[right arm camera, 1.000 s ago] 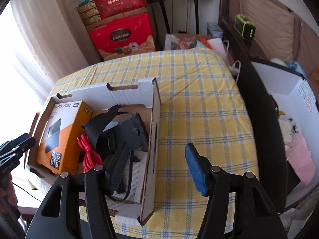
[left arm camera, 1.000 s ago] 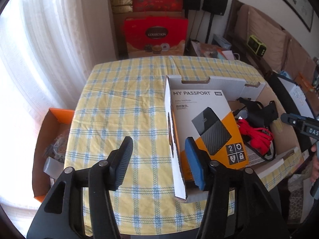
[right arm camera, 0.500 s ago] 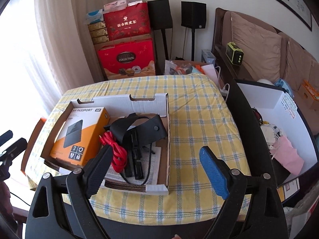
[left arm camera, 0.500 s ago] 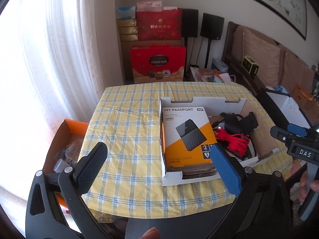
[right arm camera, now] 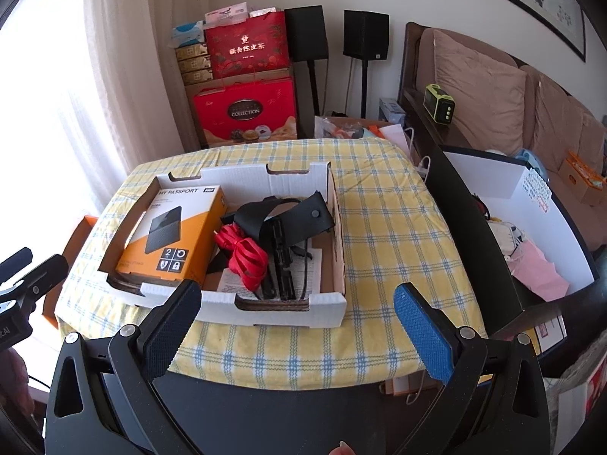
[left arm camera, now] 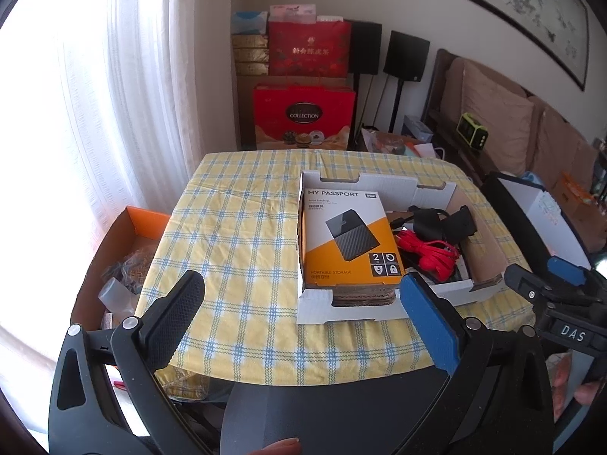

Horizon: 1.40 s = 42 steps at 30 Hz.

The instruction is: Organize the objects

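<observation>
A white cardboard tray (left arm camera: 409, 187) (right arm camera: 235, 172) stands on the yellow checked tablecloth (left arm camera: 235, 235) (right arm camera: 387, 242). In it lie an orange and white MY PASSPORT box (left arm camera: 349, 239) (right arm camera: 170, 227), a red cable bundle (left arm camera: 432, 254) (right arm camera: 242, 254), a black strap (right arm camera: 288, 216) with black parts (left arm camera: 444, 222), and papers (right arm camera: 231, 278). My left gripper (left arm camera: 303, 311) is open and empty, held back before the table's near edge. My right gripper (right arm camera: 299, 314) is open and empty, also back from the tray.
An orange box (left arm camera: 125, 242) with clutter sits on the floor left of the table. A white-lined bin (right arm camera: 531, 204) with pink cloth stands to the right. Red gift boxes (left arm camera: 303, 117) and speakers (right arm camera: 366, 34) stand behind; a sofa (right arm camera: 493, 102) is at right.
Both grippers have pulled back and up from the tray and opened wider. The left one was around the tray's left wall a second ago. The tray's contents have not moved.
</observation>
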Each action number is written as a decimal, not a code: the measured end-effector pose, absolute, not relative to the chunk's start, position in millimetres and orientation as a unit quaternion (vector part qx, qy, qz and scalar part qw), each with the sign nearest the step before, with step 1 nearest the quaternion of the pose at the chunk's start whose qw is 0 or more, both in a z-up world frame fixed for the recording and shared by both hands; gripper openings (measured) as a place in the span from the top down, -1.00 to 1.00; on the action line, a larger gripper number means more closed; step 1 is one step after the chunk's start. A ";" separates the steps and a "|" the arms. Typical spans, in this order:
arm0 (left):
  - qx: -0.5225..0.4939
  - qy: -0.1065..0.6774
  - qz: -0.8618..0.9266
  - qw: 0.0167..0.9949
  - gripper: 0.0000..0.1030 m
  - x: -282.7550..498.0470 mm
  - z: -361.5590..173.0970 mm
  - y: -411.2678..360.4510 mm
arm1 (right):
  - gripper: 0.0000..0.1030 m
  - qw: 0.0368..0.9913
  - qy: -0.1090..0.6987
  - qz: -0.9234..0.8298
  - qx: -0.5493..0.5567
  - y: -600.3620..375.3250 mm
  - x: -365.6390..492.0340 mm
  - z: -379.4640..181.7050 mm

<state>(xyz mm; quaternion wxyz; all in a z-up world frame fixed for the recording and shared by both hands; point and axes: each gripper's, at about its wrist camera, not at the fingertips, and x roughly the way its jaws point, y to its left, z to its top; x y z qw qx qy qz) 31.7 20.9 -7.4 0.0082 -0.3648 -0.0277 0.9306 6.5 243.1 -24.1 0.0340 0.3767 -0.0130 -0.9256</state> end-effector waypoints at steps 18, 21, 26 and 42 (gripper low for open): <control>-0.369 -0.008 0.929 -0.012 -1.00 45.9 -7.1 26.8 | -0.99 0.026 -0.013 -0.929 0.369 235.7 28.5 -22.8; -0.372 -0.005 0.928 -0.012 -1.00 45.4 -8.6 28.2 | -0.99 0.025 -0.014 -0.927 0.373 236.3 27.2 -24.2; -0.373 -0.012 0.928 -0.006 -1.00 44.9 -9.5 28.4 | -0.99 0.023 -0.011 -0.928 0.372 235.4 27.7 -23.9; -0.375 -0.013 0.927 -0.005 -1.00 45.2 -9.3 27.7 | -0.99 0.021 -0.014 -0.927 0.373 236.8 27.8 -22.7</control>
